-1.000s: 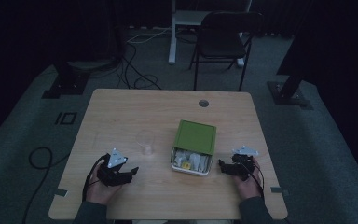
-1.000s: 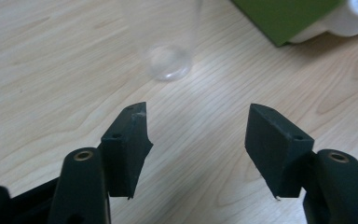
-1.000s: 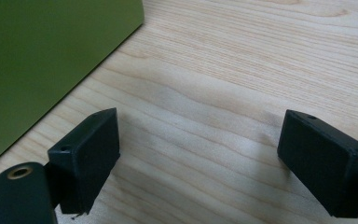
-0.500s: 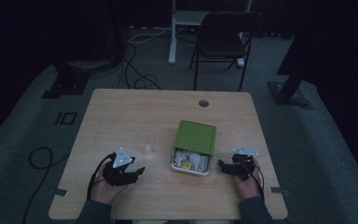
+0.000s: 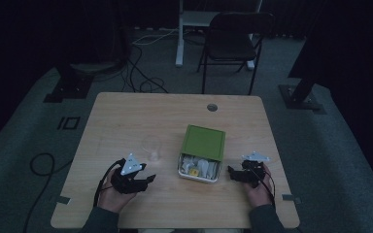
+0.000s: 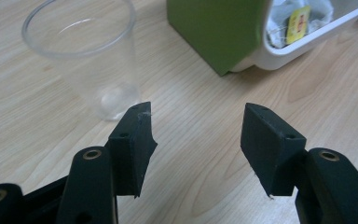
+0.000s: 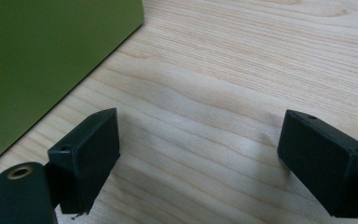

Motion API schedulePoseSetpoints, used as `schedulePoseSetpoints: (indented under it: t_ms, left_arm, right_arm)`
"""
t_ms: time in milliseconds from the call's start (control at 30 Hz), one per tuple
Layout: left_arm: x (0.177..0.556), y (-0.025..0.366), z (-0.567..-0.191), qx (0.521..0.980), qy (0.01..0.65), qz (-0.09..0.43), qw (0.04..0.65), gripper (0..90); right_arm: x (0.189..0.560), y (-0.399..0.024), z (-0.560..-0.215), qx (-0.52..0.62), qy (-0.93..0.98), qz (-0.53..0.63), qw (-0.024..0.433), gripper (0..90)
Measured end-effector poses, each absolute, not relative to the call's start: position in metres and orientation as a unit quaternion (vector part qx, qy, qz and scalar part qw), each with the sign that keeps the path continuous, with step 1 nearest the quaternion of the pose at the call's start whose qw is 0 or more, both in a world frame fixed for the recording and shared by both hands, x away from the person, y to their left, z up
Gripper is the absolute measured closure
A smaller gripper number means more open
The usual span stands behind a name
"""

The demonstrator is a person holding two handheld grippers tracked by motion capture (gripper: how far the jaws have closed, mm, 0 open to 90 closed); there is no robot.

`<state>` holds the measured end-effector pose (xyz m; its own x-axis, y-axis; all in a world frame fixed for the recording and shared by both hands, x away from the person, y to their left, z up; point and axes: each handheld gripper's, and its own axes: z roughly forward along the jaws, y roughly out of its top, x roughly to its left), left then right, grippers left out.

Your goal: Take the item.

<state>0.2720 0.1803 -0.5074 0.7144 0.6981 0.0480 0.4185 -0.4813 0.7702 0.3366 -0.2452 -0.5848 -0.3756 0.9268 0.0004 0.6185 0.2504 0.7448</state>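
A green-lidded white box (image 5: 201,153) sits near the middle of a light wooden counter (image 5: 126,116) in a dim room, its lid slid back so that the near end stands uncovered. White sachets and one with a yellow label (image 6: 300,19) lie inside that uncovered end.

To the left of the box, and apart from it, stands a clear plastic cup (image 5: 151,148), upright and see-through to the wood beneath. The person's left gripper (image 5: 148,178) rests low on the counter, nearer the person than the cup and left of the box, a grey three-cornered plate on top; in the left gripper view its black jaws stand released, spread apart over bare wood with nothing between them, the cup just beyond the left jaw.

The right gripper (image 5: 231,171) lies just right of the box's uncovered end, held in the person's right hand (image 5: 258,190). In the right gripper view its jaws are likewise released and set wide apart, gripping nothing, with the green side of the box close at the left.

Beyond the box, past the counter's far edge, a dark folding chair (image 5: 233,36) stands on grey carpet beside loose cables (image 5: 141,82).
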Motion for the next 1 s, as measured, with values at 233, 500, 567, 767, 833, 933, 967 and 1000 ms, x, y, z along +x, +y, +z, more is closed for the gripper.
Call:
schedulePoseSetpoints:
  t_ms: [233, 500, 567, 767, 833, 933, 967, 1000]
  left_arm:
    - [0.273, 0.173, -0.504, 0.844, 0.318, 0.172, 0.396, 45.2]
    - [0.273, 0.17, -0.504, 0.845, 0.314, 0.164, 0.4, 45.4]
    - [0.273, 0.169, -0.503, 0.846, 0.312, 0.163, 0.4, 45.5]
    - [0.272, 0.163, -0.502, 0.846, 0.308, 0.164, 0.404, 45.5]
    - [0.272, 0.159, -0.501, 0.846, 0.304, 0.164, 0.405, 45.5]
    - [0.273, 0.153, -0.499, 0.848, 0.298, 0.162, 0.407, 45.5]
    - [0.273, 0.15, -0.498, 0.849, 0.296, 0.162, 0.408, 45.6]
    - [0.273, 0.148, -0.498, 0.849, 0.293, 0.16, 0.41, 45.6]
  right_arm:
    - [0.337, -0.245, -0.585, 0.511, 0.757, 0.339, 0.228, 12.5]
    - [0.337, -0.245, -0.585, 0.511, 0.757, 0.338, 0.227, 12.5]
    - [0.337, -0.245, -0.585, 0.511, 0.757, 0.338, 0.227, 12.5]
    - [0.337, -0.245, -0.585, 0.511, 0.757, 0.339, 0.227, 12.5]
    - [0.337, -0.245, -0.585, 0.511, 0.757, 0.339, 0.227, 12.5]
    - [0.337, -0.245, -0.585, 0.511, 0.757, 0.338, 0.228, 12.5]
    - [0.337, -0.245, -0.585, 0.511, 0.757, 0.339, 0.227, 12.5]
    - [0.337, -0.245, -0.585, 0.511, 0.757, 0.338, 0.228, 12.5]
